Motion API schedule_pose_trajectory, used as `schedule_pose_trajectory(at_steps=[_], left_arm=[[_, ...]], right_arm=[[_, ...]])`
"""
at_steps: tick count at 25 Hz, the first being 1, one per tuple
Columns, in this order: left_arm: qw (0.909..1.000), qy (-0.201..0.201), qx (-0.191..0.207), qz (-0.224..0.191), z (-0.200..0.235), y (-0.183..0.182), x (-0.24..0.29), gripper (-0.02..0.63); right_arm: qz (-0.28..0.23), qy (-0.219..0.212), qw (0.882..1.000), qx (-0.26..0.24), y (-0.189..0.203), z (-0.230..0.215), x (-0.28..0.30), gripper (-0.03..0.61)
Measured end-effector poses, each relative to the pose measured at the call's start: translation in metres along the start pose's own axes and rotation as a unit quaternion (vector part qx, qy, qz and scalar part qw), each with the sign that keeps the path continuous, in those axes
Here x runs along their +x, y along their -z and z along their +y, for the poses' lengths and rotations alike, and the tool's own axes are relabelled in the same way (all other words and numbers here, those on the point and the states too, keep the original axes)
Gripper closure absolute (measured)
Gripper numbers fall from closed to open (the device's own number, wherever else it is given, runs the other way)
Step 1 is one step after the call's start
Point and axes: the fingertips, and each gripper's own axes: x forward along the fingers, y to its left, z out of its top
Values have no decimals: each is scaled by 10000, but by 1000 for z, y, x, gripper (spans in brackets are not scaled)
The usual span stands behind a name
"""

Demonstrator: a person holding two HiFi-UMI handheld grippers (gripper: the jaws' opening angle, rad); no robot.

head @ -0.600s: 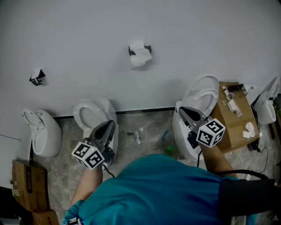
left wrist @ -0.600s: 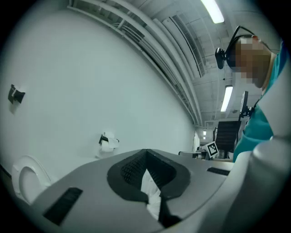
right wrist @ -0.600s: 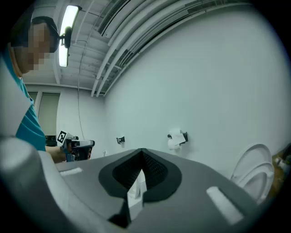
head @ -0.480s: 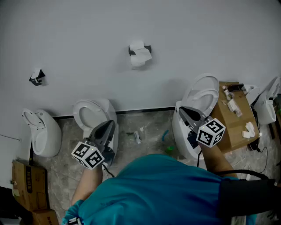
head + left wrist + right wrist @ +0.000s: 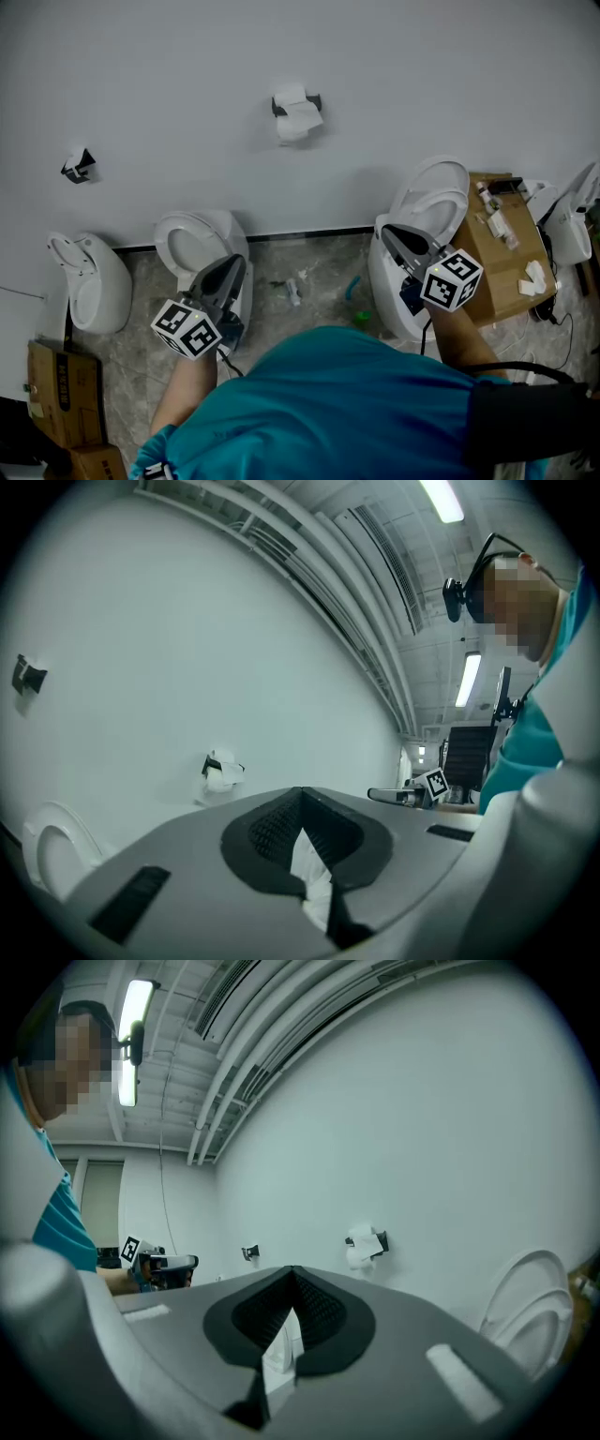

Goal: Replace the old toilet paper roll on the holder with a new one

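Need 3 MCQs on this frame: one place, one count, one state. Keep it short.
1. Where is the roll?
A. on the holder on the wall
B. on the floor
C. on the box

2. How many holders are on the wall?
A. one
B. two
C. four

3. The grippers are:
A. both open
B. left shut on the roll
C. both shut, empty

Answers:
1 A: the roll hangs from the black bracket up on the wall.
2 B: one bears the roll, and a second holder sits further left.
3 C: the jaws of the left gripper and the right gripper meet with nothing between them.
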Motion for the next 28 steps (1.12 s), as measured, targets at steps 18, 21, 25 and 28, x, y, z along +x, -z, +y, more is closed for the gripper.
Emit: schedule_pose_trajectory(at_steps=[18,21,25,28], left_arm=[[9998,1,47,176,-12,20,98,606],[9999,24,-18,165,25,19,114,606],[9995,236,-49,225,95,14,141,606],[9988,394,-81,295,163,-4,171,606]], right_arm=[[-55,18,9999,132,-1,-106,-10,575],[-67,9,9999,130,-1,-118,27,575],[-135,22,9999,-32,-5,-129,94,575],[-323,122,9994,31,-19,-145,159,575]])
